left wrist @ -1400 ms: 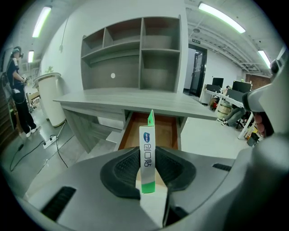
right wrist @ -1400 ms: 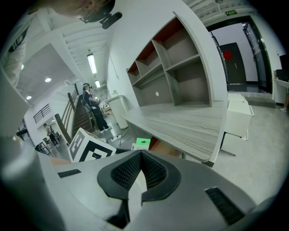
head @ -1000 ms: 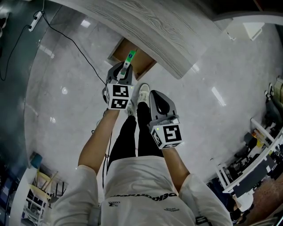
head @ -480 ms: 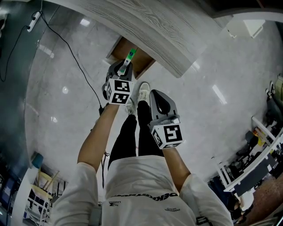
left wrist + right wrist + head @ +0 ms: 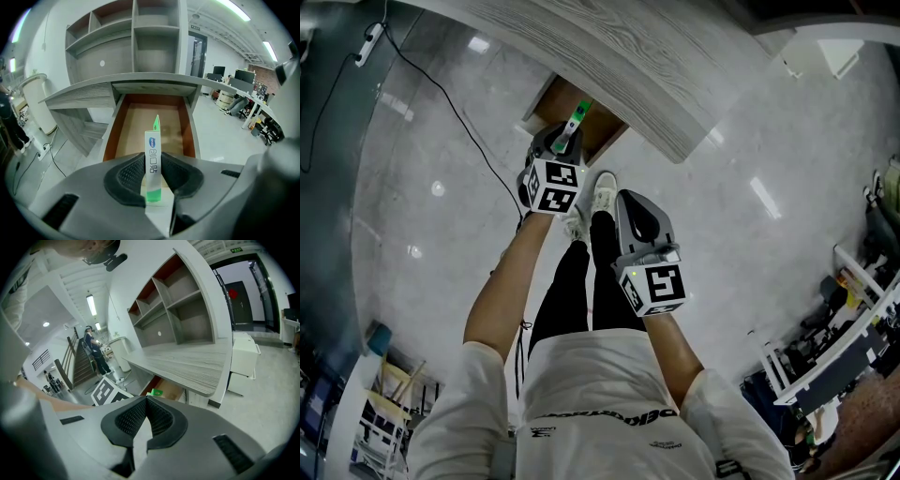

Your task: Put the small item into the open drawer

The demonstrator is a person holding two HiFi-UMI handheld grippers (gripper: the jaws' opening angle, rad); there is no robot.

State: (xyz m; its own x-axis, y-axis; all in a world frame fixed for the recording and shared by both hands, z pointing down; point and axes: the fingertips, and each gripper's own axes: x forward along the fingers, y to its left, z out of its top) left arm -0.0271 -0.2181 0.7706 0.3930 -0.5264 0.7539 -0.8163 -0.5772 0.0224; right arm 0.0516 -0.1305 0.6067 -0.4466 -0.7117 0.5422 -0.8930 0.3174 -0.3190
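A slim white-and-green box (image 5: 577, 117) (image 5: 153, 159) stands upright between the pads of my left gripper (image 5: 567, 141) (image 5: 153, 177), which is shut on it. Its green tip points at the open wooden drawer (image 5: 555, 108) (image 5: 136, 119) under the grey desk top (image 5: 656, 66); the drawer floor looks bare. My right gripper (image 5: 630, 202) (image 5: 146, 416) hangs lower right of the left one, over the person's legs, its pads together with nothing between them. In the right gripper view the box's green end (image 5: 156, 392) shows by the drawer.
A black cable (image 5: 441, 84) runs over the glossy floor to a power strip (image 5: 367, 42). The person's shoe (image 5: 602, 192) stands just in front of the drawer. Open shelves (image 5: 140, 42) rise behind the desk. A white cabinet (image 5: 244, 357) stands beside it. Racks (image 5: 853, 319) crowd the right.
My left gripper has sunk a little toward the drawer with the box still in it. The right gripper has kept still.
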